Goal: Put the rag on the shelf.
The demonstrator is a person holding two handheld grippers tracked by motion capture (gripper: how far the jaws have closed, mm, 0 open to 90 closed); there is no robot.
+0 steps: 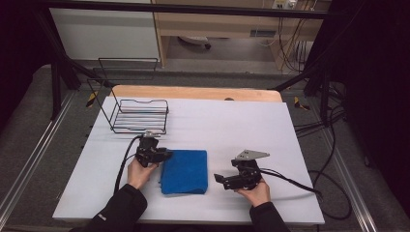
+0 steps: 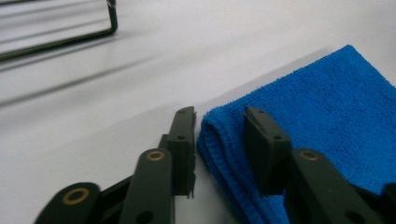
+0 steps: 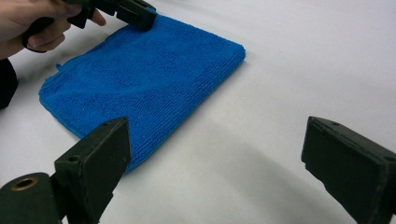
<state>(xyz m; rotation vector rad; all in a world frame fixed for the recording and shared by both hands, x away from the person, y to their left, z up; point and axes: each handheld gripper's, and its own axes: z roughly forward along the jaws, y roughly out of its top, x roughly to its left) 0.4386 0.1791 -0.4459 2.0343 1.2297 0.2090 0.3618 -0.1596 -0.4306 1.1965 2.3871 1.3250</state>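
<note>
Item: folded blue terry cloth, mid-surface | Handling: light, soft, limp; pinch at folded corner | left gripper fingers straddling that corner, not clamped | right gripper fingers wide, empty

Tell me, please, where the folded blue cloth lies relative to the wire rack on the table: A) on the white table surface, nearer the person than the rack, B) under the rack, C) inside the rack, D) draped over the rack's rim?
A: the high view shows the blue cloth flat on the white table, apart from the wire rack, which stands farther back at left.
</note>
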